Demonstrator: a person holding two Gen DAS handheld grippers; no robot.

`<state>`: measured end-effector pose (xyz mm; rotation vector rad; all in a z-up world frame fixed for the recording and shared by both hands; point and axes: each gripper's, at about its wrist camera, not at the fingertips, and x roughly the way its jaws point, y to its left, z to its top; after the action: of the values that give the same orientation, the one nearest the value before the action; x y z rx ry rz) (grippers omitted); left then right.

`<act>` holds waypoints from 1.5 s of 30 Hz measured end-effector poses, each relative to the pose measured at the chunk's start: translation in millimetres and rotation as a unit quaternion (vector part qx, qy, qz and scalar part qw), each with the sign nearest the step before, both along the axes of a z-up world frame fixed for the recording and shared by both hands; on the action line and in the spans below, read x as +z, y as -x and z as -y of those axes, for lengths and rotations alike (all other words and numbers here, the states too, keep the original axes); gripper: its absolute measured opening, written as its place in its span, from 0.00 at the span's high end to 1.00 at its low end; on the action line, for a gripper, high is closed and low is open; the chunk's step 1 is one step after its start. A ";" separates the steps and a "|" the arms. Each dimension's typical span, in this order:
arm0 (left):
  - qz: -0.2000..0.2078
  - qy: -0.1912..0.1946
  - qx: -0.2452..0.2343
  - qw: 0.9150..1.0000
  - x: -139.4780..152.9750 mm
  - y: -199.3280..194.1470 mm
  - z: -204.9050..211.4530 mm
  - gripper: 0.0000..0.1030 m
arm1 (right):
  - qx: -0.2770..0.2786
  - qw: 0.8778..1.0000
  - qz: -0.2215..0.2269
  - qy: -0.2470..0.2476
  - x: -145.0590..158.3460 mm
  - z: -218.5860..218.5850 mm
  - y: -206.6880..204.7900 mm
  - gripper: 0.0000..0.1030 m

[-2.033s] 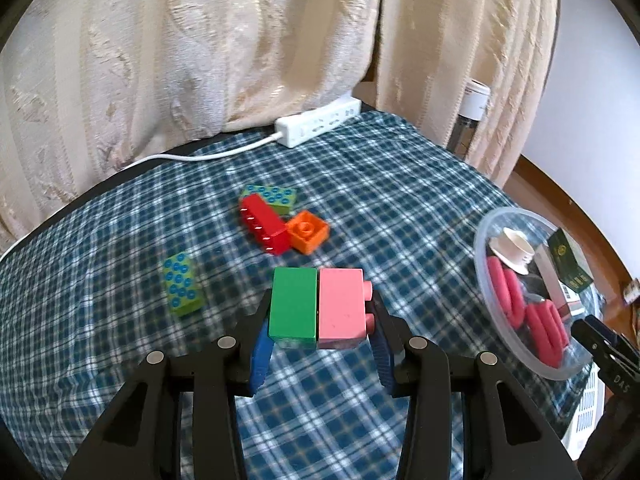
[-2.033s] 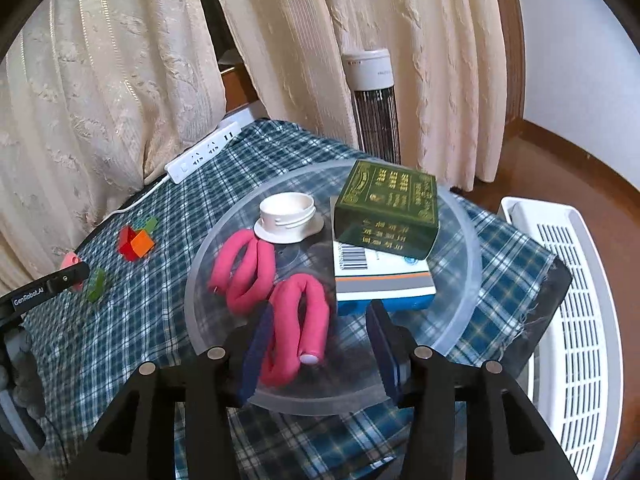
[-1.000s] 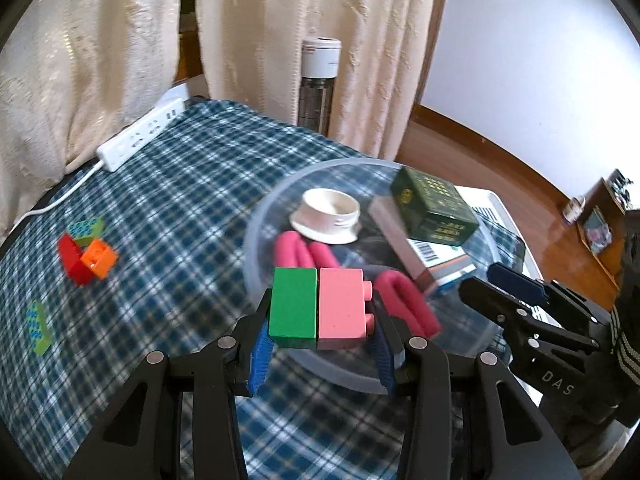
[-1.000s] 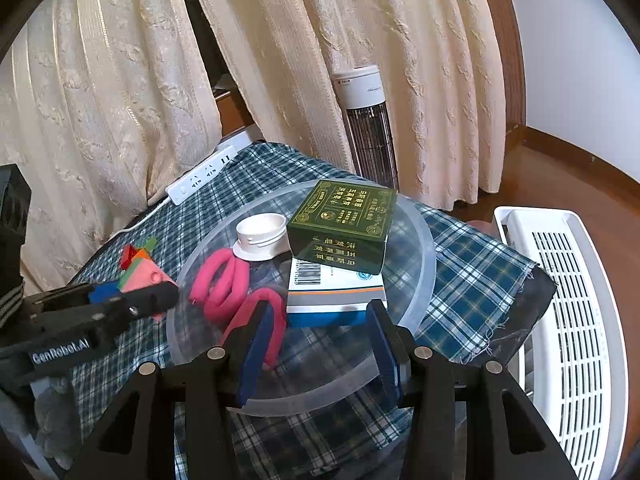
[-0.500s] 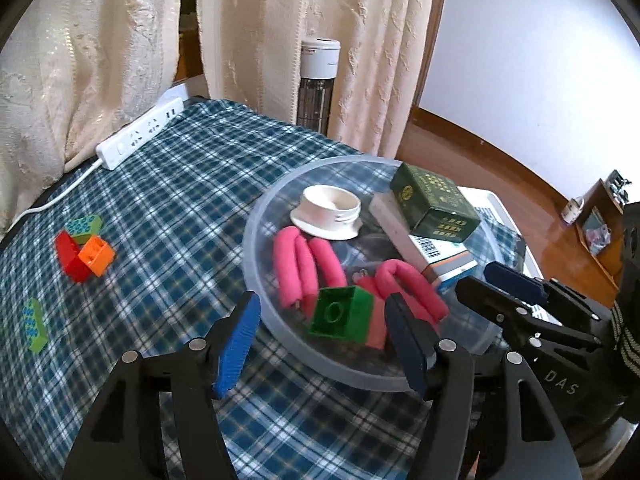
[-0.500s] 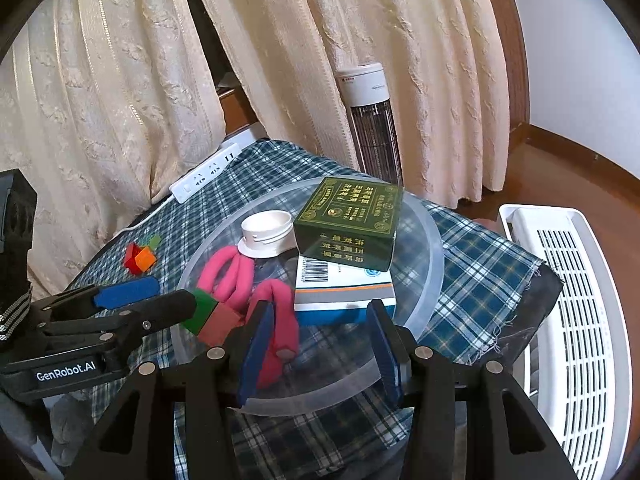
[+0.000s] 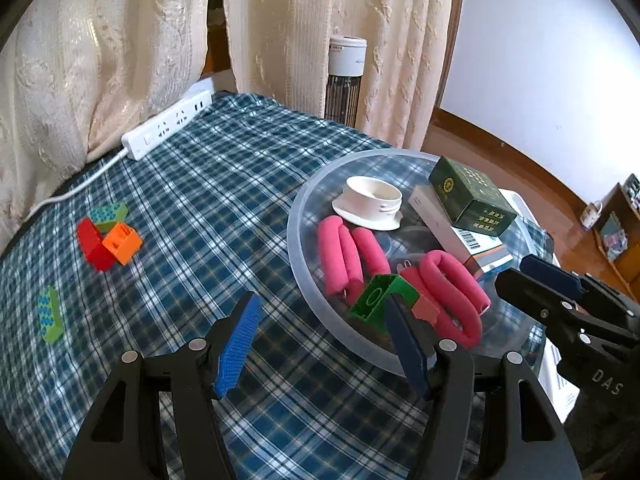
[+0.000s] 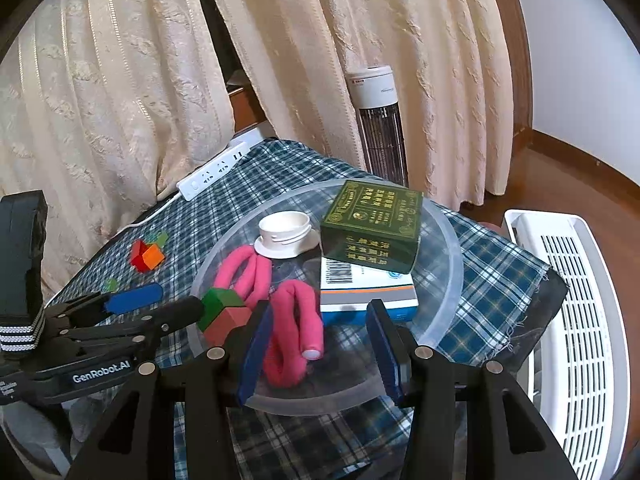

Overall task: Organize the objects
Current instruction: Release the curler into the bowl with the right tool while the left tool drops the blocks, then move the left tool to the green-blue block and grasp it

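Released a moment ago, the joined green-and-pink block now lies tipped inside the clear bowl at lower centre of the left wrist view, where a second earlier it sat clamped between the left gripper's blue pads. That gripper has swung from the loose bricks toward the bowl and spread its jaws wide; nothing is between them, though its right-hand finger overlaps the block in the frame and contact cannot be ruled out.

The bowl, at right of centre, evidently serves as the collecting point: it already holds pink foam loops, a white cap, a green box stacked on a white carton. The block rests against the loops near the near rim, likely where it fell.

Loose bricks remain on the checked cloth at left: a red, orange and green cluster and a lone green brick.

The right gripper, low in its own view, hovers over the bowl's near edge, jaws partly apart and empty, its opening unchanged.
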<state>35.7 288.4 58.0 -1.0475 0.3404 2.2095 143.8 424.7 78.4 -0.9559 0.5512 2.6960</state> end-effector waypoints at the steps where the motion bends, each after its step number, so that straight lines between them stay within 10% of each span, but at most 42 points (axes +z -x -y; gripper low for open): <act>1: -0.006 0.002 -0.001 1.000 0.1 -1.0 -0.1 0.36 | 0.001 1.000 0.000 -0.001 0.6 1.4 0.3 0.50; 28: 0.021 -0.006 0.089 0.996 5.9 29.5 69.1 0.31 | 0.026 0.999 -0.018 -0.011 22.2 38.8 18.9 0.38; 45: 0.024 -0.011 0.227 0.974 -0.3 79.9 177.2 0.31 | 0.084 0.996 -0.013 -0.016 26.8 88.5 48.3 0.38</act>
<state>-44.2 111.1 57.7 -1.2622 0.0525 2.5718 95.6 336.3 105.2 -1.0016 0.4486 2.8586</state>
